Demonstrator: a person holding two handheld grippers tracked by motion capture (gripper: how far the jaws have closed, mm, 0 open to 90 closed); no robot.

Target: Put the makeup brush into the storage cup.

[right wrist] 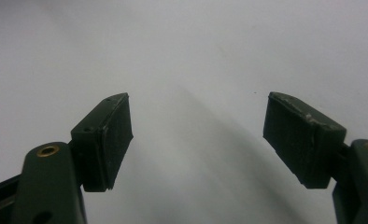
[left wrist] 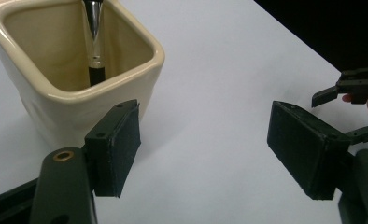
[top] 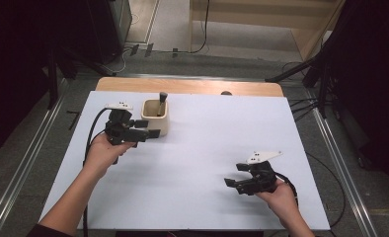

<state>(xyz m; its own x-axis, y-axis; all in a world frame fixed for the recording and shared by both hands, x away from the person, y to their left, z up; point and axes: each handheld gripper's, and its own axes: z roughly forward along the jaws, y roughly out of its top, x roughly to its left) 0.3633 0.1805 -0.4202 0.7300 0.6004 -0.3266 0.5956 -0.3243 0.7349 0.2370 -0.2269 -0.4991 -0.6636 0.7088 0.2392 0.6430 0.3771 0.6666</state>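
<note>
A cream square ceramic cup (top: 156, 118) stands at the back left of the white tabletop (top: 207, 143). A black-handled tool with a metal collar (top: 162, 100) leans upright inside it. My left gripper (top: 150, 128) hovers at the cup's near side, open, nothing between its pads. In the left gripper view the cup (left wrist: 70, 74) sits just beyond the left jaw, the tool (left wrist: 94, 42) stands inside it, and the left gripper (left wrist: 205, 144) spans bare table. My right gripper (top: 233, 174) is held open low over the front right; the right gripper (right wrist: 198, 135) has white table between its jaws.
A wooden strip (top: 192, 86) runs along the table's far edge, with a small dark knob (top: 226, 93) on it. Metal rails (top: 34, 148) flank the table on both sides. Cables trail from both grippers toward the front edge.
</note>
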